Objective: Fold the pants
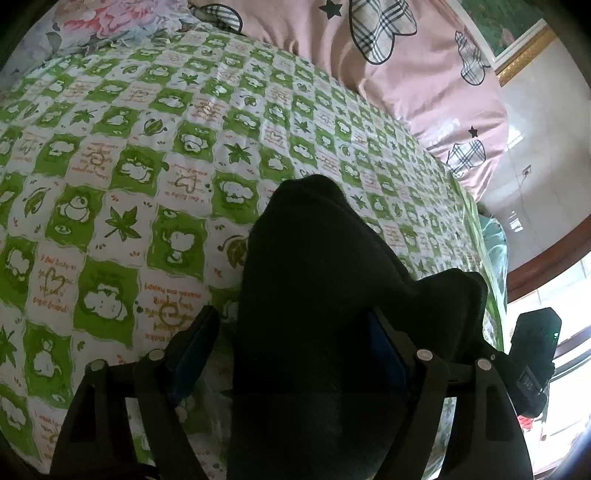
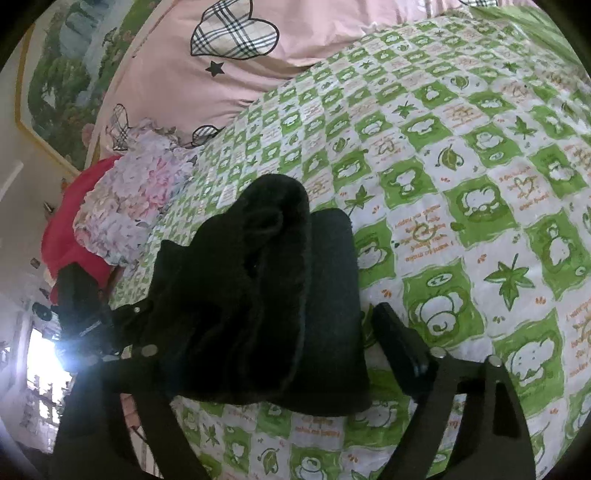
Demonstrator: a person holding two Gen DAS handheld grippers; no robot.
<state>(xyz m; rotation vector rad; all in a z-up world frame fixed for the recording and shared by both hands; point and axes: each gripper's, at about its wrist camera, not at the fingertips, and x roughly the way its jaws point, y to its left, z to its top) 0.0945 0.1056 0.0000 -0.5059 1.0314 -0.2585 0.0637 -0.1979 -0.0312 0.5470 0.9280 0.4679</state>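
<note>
1. In the left wrist view, the bed sheet [image 1: 122, 155], checked green and white with cartoon prints, fills the frame from 9 to 12 o'clock; a floral pillow [image 1: 85, 22] sits at 11 o'clock.
2. The left gripper [image 1: 295, 332] has its fingers [image 1: 195, 339] spread wide, and the black pants [image 1: 306, 295] bulk up between them from 6 o'clock toward the centre. Whether the fingers actually pinch the cloth cannot be told.
3. A pink quilt [image 1: 424, 74] with plaid hearts and stars lies at 1 o'clock, and a framed picture [image 1: 517, 33] hangs on the wall at 2 o'clock.
4. In the right wrist view, a red cloth [image 2: 70, 236] shows at 9 o'clock beside the floral pillow [image 2: 136, 199].
5. The right gripper [image 2: 266, 332] also stands wide, with the bundled pants [image 2: 266, 295] lying between its fingers [image 2: 402, 343] on the bed sheet [image 2: 480, 166]; the left finger is buried in fabric, so the grip cannot be told.
</note>
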